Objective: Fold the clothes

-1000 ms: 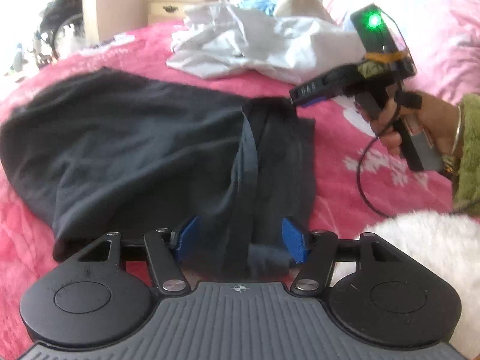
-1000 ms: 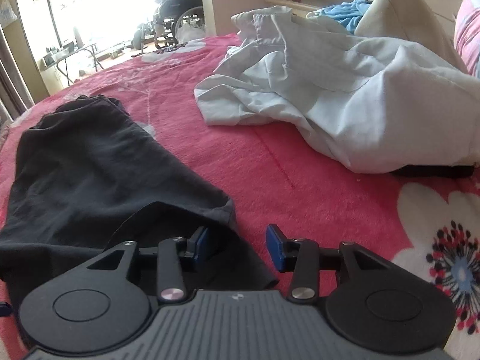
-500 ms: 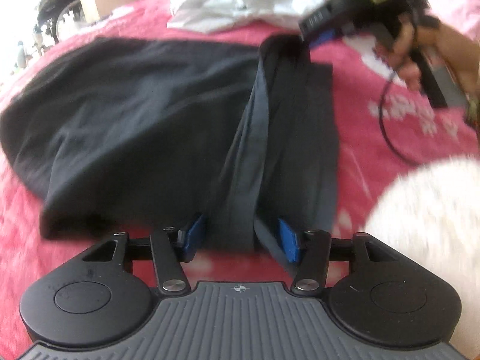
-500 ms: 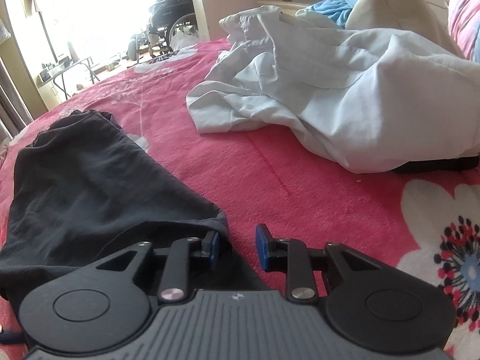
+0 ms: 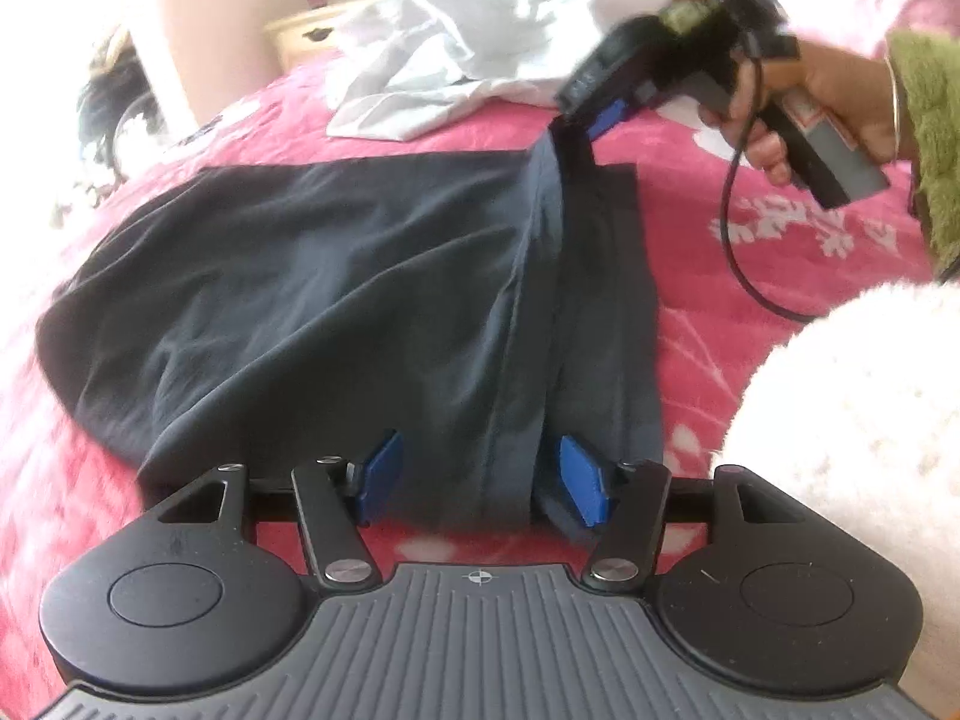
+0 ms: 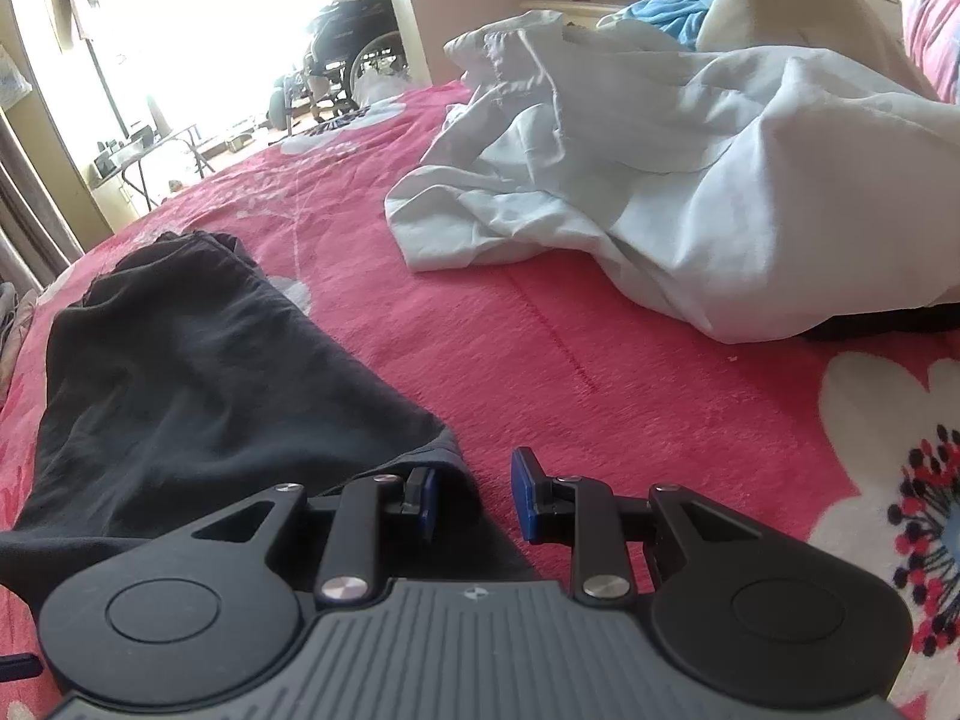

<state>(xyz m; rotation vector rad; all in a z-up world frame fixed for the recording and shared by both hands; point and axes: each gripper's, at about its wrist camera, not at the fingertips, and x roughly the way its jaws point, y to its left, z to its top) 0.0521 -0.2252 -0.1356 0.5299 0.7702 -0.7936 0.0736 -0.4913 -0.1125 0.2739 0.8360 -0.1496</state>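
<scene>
Right gripper [image 5: 591, 123] now lifts higher, clamped on dark garment [image 5: 336, 276] edge; left gripper [image 5: 477, 486] clamped on near edge — fold underway.

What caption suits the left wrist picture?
Two handheld grippers, left and right, lift a dark garment's edge above a pink bedspread.

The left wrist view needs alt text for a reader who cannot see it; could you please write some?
A dark garment lies on a pink floral blanket, one edge lifted as a ridge between the left gripper in the foreground and the hand-held right gripper beyond. Pale crumpled clothing lies behind.
</scene>
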